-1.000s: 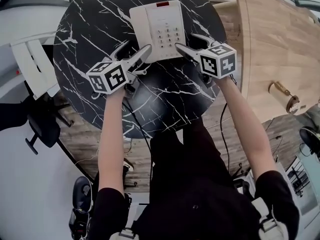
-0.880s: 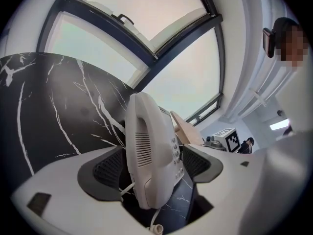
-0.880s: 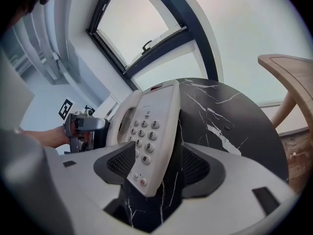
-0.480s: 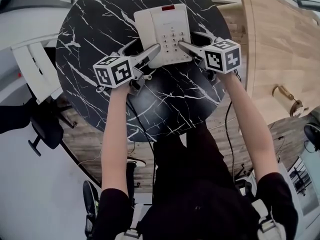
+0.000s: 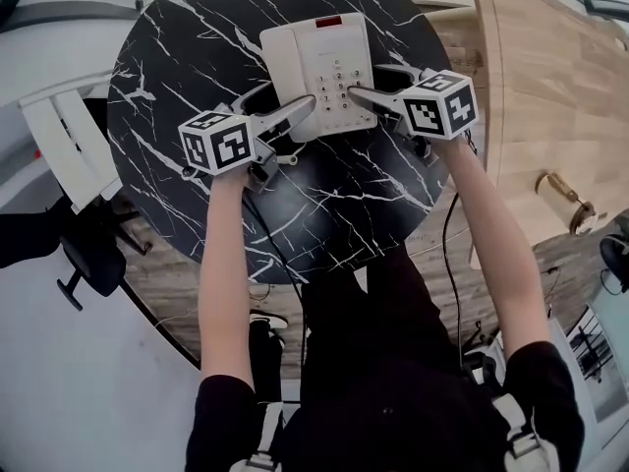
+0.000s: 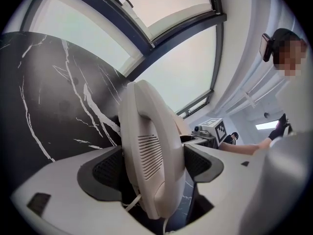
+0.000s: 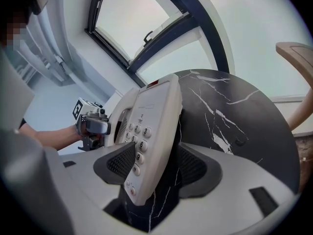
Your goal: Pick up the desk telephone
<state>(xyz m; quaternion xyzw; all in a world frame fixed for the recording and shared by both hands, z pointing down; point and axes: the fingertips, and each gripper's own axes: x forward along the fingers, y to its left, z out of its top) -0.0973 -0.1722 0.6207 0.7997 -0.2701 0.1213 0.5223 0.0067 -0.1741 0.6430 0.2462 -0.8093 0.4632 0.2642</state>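
A white desk telephone [image 5: 319,62] lies on the far half of a round black marble table [image 5: 187,57]. My left gripper [image 5: 291,93] stands at its near left corner, jaws wide apart. In the left gripper view the handset [image 6: 151,141] stands between the two dark pads [image 6: 110,168], close to both, with no clear squeeze. My right gripper [image 5: 366,78] straddles the near right corner. There the keypad edge [image 7: 146,131] sits between the pads, with a dark gap on the right side. The phone rests flat on the table.
A pale wooden surface [image 5: 550,67] adjoins the table on the right, with a small brass-coloured item [image 5: 560,193] on it. A white slatted frame [image 5: 64,136] and a black chair base [image 5: 88,259] stand left of the table. A cable [image 5: 265,234] hangs below the near rim.
My left gripper has slid forward and a little down, so the phone's near left corner now lies between its jaws. The right gripper has hardly moved. The phone lies where it was.
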